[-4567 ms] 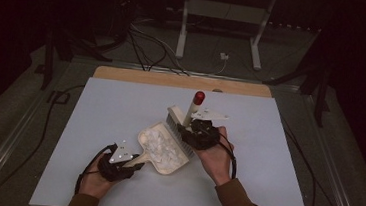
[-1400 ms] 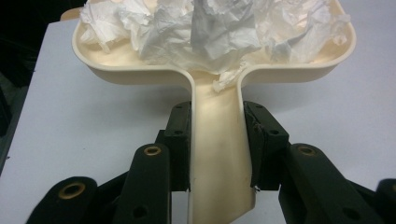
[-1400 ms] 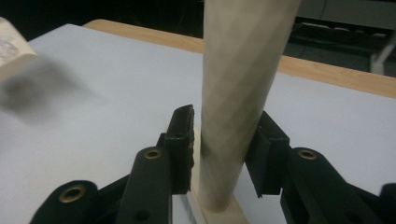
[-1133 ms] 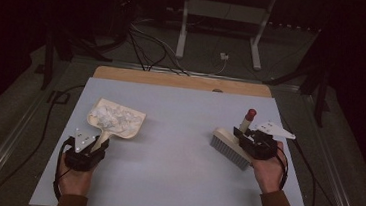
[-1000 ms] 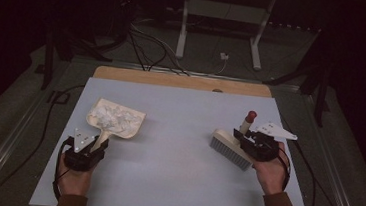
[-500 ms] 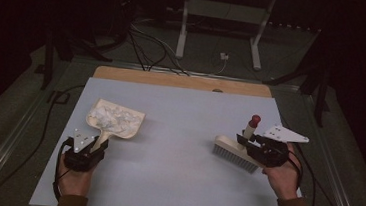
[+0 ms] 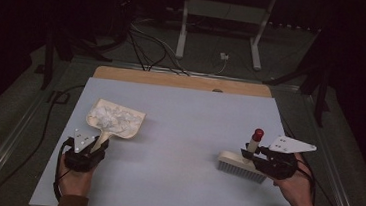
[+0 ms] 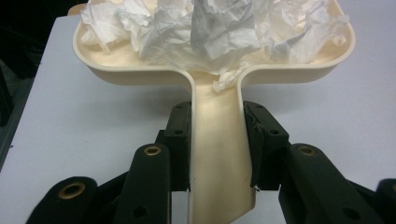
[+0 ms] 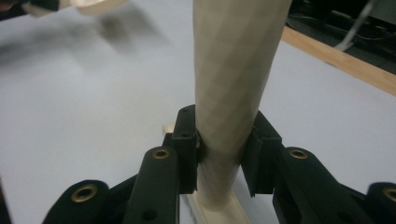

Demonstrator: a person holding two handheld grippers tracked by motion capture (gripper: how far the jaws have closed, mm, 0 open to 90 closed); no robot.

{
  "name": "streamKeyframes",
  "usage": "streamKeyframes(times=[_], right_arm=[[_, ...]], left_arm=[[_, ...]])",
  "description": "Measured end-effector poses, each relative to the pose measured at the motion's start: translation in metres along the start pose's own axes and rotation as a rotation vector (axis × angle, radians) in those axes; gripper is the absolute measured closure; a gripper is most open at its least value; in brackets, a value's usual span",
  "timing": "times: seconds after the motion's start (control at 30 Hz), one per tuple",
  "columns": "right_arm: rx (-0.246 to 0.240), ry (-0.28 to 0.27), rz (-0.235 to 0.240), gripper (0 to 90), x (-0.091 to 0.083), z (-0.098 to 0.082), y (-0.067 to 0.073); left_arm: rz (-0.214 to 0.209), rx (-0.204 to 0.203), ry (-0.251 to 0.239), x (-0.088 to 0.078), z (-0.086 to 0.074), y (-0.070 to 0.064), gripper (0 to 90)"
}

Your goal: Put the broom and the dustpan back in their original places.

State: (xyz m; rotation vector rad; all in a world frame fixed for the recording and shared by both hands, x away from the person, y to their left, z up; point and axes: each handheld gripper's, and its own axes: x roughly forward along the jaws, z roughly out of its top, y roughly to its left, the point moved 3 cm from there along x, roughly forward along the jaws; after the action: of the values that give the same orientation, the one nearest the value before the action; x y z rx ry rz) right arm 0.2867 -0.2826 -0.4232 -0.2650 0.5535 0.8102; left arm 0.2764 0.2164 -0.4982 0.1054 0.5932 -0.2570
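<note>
A cream dustpan (image 7: 119, 120) full of crumpled white paper (image 7: 111, 117) lies on the left of the table, with my left gripper (image 7: 98, 145) shut on its handle. In the left gripper view the pads (image 8: 180, 140) press both sides of the flat handle (image 8: 217, 168), and the paper (image 8: 219, 28) is heaped in the pan (image 8: 299, 70). At the right, my right gripper (image 7: 252, 157) is shut on the upright, red-tipped handle (image 7: 257, 137) of a cream hand brush (image 7: 240, 167). The right gripper view shows its jaws clamped low on the round handle (image 9: 233, 70).
The pale grey table top (image 7: 184, 128) has a wooden strip (image 7: 183, 80) along its far edge. Beyond it, cables (image 7: 146, 44) and a white stand's legs (image 7: 217, 30) lie on the dark floor. A person's hands hold both grippers near the table's front edge.
The right hand has carried the brush further right and slightly toward the front edge. The left gripper and dustpan have stayed put. Earlier both tools met at the table's middle.
</note>
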Motion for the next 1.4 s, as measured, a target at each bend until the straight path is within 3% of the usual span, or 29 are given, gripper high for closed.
streamKeyframes(times=[0.1,0.33,0.47,0.6,0.87,1.0,1.1,1.23,1.3,1.4], right_arm=[[-0.016,0.009,0.031,70.4,-0.004,-0.002,0.0],[0.014,0.003,0.141,70.3,-0.001,-0.011,-0.008],[0.042,-0.012,0.149,69.9,0.003,-0.011,-0.017],[0.056,-0.021,0.11,68.8,0.008,-0.011,-0.022],[0.048,-0.013,-0.048,64.6,0.027,-0.007,-0.023],[0.074,-0.012,-0.073,63.8,0.038,-0.006,-0.029],[0.118,-0.015,-0.058,64.9,0.046,-0.007,-0.037],[0.2,-0.034,0.033,68.8,0.047,-0.006,-0.044],[0.209,-0.044,0.074,70.5,0.042,-0.005,-0.043],[0.199,-0.03,0.094,70.7,0.031,-0.004,-0.04]], left_arm=[[0.002,-0.002,0.003,0.0,0.0,0.0,66.4],[0.008,-0.006,0.005,0.002,-0.001,-0.001,66.4],[0.015,-0.012,0.004,0.003,0.0,0.0,66.3],[0.021,-0.021,0.001,0.004,0.0,-0.001,66.3],[0.032,-0.045,0.005,0.008,-0.001,-0.003,66.3],[0.033,-0.051,0.004,0.009,0.0,-0.003,66.3],[0.031,-0.055,0.005,0.01,0.0,-0.003,66.3],[0.029,-0.058,0.005,0.01,0.0,-0.003,66.3],[0.028,-0.058,0.003,0.01,0.0,-0.003,66.3],[0.029,-0.059,0.004,0.01,0.0,-0.003,66.3]])
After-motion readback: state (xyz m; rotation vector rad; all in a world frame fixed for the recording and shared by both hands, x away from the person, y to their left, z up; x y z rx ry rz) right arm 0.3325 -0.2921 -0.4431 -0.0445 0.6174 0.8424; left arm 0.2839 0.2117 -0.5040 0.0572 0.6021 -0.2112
